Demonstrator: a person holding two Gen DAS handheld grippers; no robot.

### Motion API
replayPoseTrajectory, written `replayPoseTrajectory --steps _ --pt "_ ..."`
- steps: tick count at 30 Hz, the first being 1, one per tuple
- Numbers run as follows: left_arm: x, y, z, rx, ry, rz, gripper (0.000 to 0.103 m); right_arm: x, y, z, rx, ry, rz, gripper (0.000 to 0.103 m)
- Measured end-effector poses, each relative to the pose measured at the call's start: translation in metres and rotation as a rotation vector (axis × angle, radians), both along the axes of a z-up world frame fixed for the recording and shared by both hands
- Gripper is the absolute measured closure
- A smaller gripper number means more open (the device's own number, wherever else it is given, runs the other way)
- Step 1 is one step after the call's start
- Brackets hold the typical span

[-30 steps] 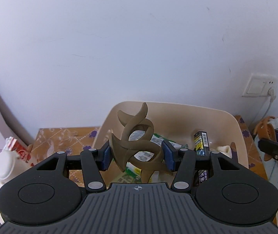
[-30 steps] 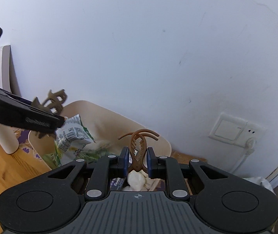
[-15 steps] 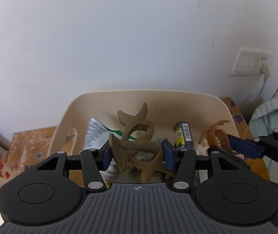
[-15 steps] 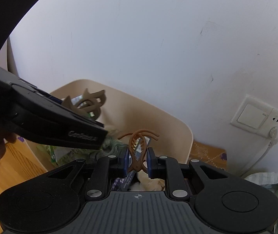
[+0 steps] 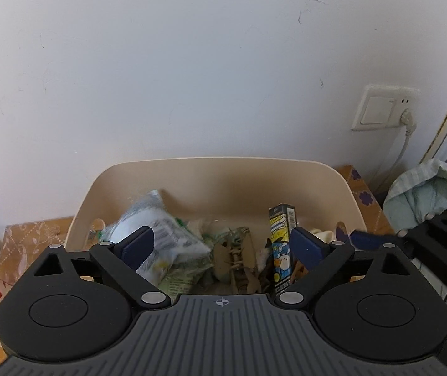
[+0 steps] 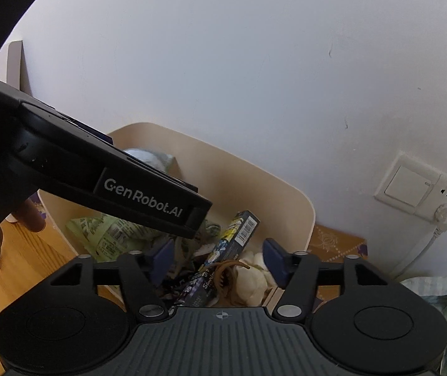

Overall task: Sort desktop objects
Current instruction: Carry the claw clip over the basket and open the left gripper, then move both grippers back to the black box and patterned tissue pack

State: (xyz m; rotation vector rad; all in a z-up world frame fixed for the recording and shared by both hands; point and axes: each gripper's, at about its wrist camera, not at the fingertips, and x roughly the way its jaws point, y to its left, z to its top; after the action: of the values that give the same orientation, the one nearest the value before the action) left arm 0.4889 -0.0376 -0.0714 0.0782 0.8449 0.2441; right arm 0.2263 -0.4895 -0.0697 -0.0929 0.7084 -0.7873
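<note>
We note a plain white painted wall (image 5: 211, 62) with faint scuff marks, a cream wall switch-and-socket plate (image 5: 380, 111) with a white plug and cord (image 5: 408, 122), and orange-toned wooden flooring (image 6: 20, 250).

The left gripper (image 6: 148, 169) crosses the right wrist view and hides the near-left part of the beige bin (image 6: 298, 200) and much of the green snack bag (image 6: 110, 235). The brown hair clip (image 6: 226, 277) is partly hidden behind the right gripper's body. In the left wrist view the olive clip (image 5: 234, 258) is blurred among wrappers.
</note>
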Motion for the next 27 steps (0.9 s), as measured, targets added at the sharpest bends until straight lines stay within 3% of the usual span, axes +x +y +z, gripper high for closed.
replayPoseTrajectory --steps 12,14,18,22,27 --pt "-0.038 0.009 0.035 0.004 -0.071 -0.010 0.007 -0.016 0.042 0.008 -0.055 -0.019 0.009 0.022" --pt "-0.050 0.011 0.041 -0.003 -0.079 -0.011 0.007 -0.023 0.051 0.008 -0.063 -0.034 0.008 0.012" --pt "-0.079 0.018 0.046 -0.037 -0.080 -0.002 0.007 -0.038 0.074 0.006 -0.111 -0.068 0.024 0.000" --pt "-0.112 0.026 0.043 -0.047 -0.075 0.026 0.007 -0.045 0.078 0.004 -0.094 -0.054 0.029 0.000" --pt "-0.143 0.034 0.029 -0.045 -0.034 0.049 0.007 -0.052 0.100 -0.021 -0.083 0.008 0.044 0.000"
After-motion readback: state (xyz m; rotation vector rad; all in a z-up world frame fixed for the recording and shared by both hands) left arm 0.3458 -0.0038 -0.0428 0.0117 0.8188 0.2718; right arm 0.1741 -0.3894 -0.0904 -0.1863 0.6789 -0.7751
